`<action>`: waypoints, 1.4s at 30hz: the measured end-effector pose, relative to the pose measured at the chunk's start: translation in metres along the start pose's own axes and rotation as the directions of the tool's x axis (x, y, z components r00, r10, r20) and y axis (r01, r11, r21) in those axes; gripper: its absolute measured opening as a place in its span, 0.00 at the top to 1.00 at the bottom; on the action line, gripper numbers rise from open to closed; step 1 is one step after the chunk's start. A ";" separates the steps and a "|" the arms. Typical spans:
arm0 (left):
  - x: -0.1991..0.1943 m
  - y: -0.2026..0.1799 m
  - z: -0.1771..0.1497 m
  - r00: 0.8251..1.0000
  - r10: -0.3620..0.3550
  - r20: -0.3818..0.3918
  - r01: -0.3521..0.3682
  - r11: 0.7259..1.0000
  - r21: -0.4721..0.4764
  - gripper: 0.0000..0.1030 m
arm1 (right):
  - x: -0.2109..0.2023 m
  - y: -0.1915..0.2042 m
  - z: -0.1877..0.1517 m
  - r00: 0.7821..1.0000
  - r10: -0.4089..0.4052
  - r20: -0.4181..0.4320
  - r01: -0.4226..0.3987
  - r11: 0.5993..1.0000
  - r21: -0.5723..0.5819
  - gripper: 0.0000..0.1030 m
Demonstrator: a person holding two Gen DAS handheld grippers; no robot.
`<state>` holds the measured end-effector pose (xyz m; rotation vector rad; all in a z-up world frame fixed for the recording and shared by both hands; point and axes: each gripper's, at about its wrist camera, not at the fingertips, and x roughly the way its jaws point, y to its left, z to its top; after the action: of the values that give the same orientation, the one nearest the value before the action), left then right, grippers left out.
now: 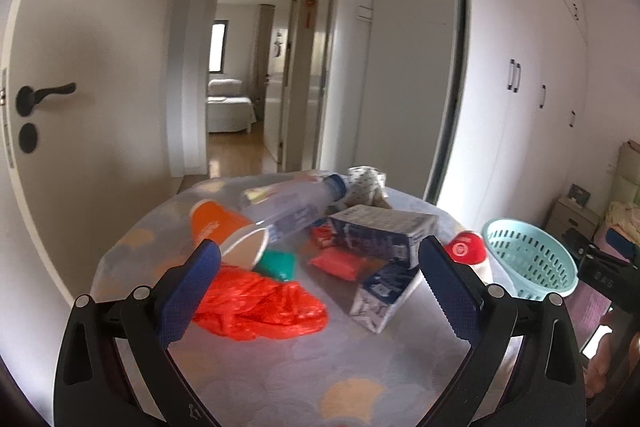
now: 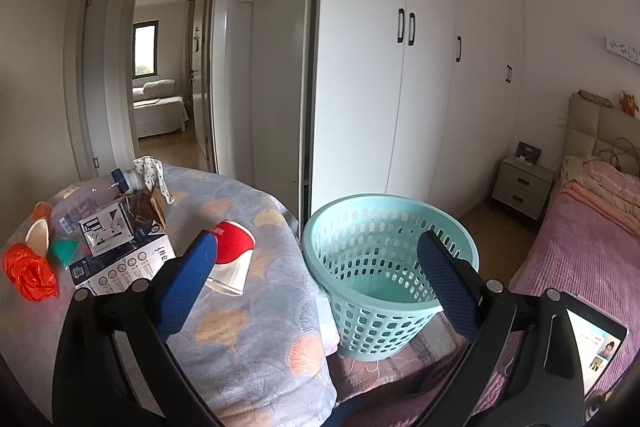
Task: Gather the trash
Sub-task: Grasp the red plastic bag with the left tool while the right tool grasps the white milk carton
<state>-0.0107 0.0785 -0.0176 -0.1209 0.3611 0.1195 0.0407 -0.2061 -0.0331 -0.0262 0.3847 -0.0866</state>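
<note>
Trash lies on a round table with a patterned cloth (image 1: 280, 379): an orange plastic bag (image 1: 260, 307), an orange paper cup (image 1: 224, 231) on its side, a clear bottle (image 1: 288, 203), blue-white cartons (image 1: 380, 231), a green packet (image 1: 276, 263) and a red-and-white cup (image 2: 232, 259). A teal perforated basket (image 2: 384, 275) stands empty to the table's right. My left gripper (image 1: 320, 259) hovers open over the table, nothing between its blue pads. My right gripper (image 2: 316, 259) is open too, spanning the table edge and the basket.
White wardrobes (image 2: 420, 67) line the wall behind the basket. A pink-covered bed (image 2: 580, 239) and a nightstand (image 2: 520, 187) are at the right. An open doorway (image 1: 240, 75) leads to another room. A lit screen (image 2: 596, 347) sits at the lower right.
</note>
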 end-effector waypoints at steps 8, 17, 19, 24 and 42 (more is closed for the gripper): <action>0.008 0.043 -0.012 0.994 0.085 -0.063 -0.089 0.994 -0.068 0.07 | 0.006 0.007 0.000 1.000 0.025 0.011 -0.025 0.999 -0.040 0.31; 0.040 0.072 -0.020 0.975 0.019 -0.221 -0.062 0.981 -0.187 0.10 | 0.043 0.018 -0.005 0.988 0.123 -0.094 -0.124 0.992 -0.007 0.51; 0.046 0.071 -0.020 0.971 0.043 -0.234 -0.090 0.977 -0.195 0.10 | 0.050 0.022 -0.006 0.985 0.135 -0.111 -0.137 0.991 -0.007 0.51; 0.067 0.076 -0.017 0.952 0.069 -0.300 -0.159 0.946 -0.284 0.10 | 0.060 0.041 0.006 0.957 0.253 -0.145 -0.256 0.967 0.000 0.43; 0.092 0.090 -0.028 0.908 0.087 -0.410 -0.249 0.899 -0.360 0.28 | 0.093 0.182 0.027 0.845 0.461 -0.271 -0.521 0.823 -0.225 0.14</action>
<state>0.0523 0.1720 -0.0856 -0.5321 0.7417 0.3502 0.1515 -0.0333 -0.0505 -0.2096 0.6002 0.4920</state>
